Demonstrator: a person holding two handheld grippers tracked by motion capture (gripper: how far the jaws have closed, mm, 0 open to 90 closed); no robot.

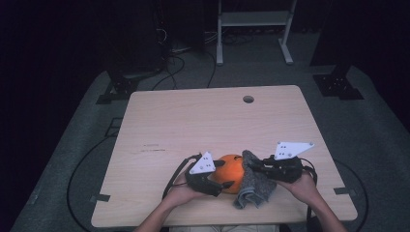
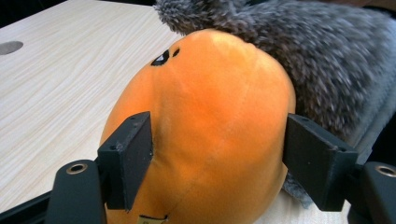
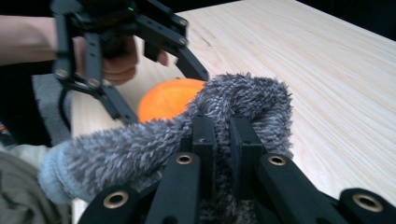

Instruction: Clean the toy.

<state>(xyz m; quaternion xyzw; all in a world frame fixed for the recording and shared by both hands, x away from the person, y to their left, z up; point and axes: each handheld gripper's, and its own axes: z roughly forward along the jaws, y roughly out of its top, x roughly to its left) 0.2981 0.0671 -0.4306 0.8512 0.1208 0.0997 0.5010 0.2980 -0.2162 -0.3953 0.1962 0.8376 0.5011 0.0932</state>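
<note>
grey cloth [image 2: 299,60] blurred — right edge cut off

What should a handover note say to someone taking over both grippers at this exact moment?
Left gripper: jaws straddle the orange plush toy, pads at its sides; firm squeeze unclear.
Right gripper: shut on the fuzzy grey sock, pinching a fold of it.
Where: toy and sock sit together near the front edge of the table, the sock draped against the toy's right side.
Done: both items engaged.
Left: probably pulling the sock over or off the toy; which one, the frames don't settle.
</note>
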